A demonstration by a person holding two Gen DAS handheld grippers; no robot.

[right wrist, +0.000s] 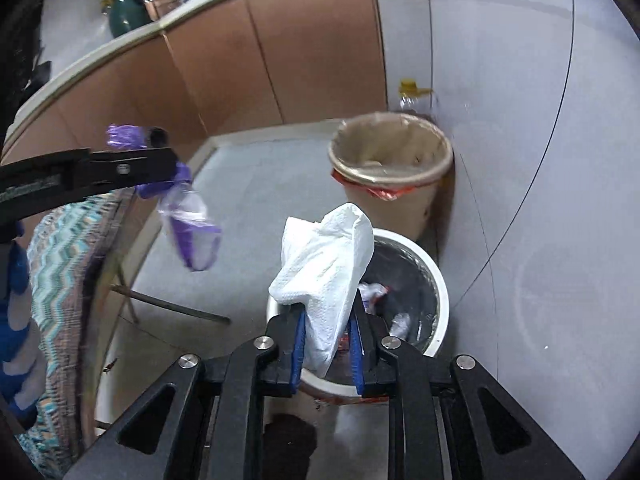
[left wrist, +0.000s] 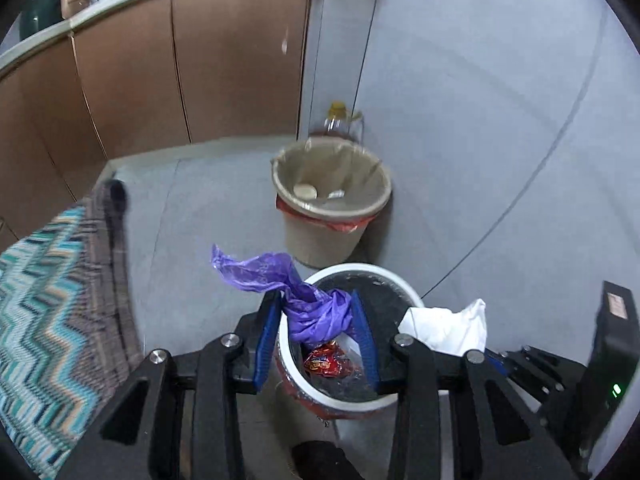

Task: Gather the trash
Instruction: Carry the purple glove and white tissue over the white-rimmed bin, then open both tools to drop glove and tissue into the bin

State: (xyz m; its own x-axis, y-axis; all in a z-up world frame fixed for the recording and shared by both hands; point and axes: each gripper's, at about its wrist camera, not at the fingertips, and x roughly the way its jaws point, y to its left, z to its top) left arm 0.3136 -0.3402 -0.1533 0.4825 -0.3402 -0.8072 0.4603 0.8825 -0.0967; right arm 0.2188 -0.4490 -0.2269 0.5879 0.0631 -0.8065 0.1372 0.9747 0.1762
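- Pale grey glossy wall fills the 12-to-3 o'clock part of both views, meeting the grey floor and the brown cabinet fronts under a white counter at 10 to 11 o'clock
- Zigzag-patterned teal and brown woven cloth hangs at 8 to 9 o'clock
- Beige round plastic bin with a clear liner and red bag edge stands against the wall at 12 o'clock; a clear bottle with a yellow cap sits just behind it
- White-rimmed round bin with a black liner stands just beside the beige one, directly below both claws; a red snack wrapper lies inside
- Left gripper has its blue pads partly closed, squeezing a crumpled purple plastic bag between them; the bag bulges out toward 10 o'clock and hangs over the white bin's rim
- Right gripper has its blue pads drawn fairly close, pinching a crumpled white paper towel that stands up above the tips toward 12 o'clock, over the near edge of the white bin
- In the right wrist view, the left claw reaches in from 9 o'clock with the purple bag dangling below it
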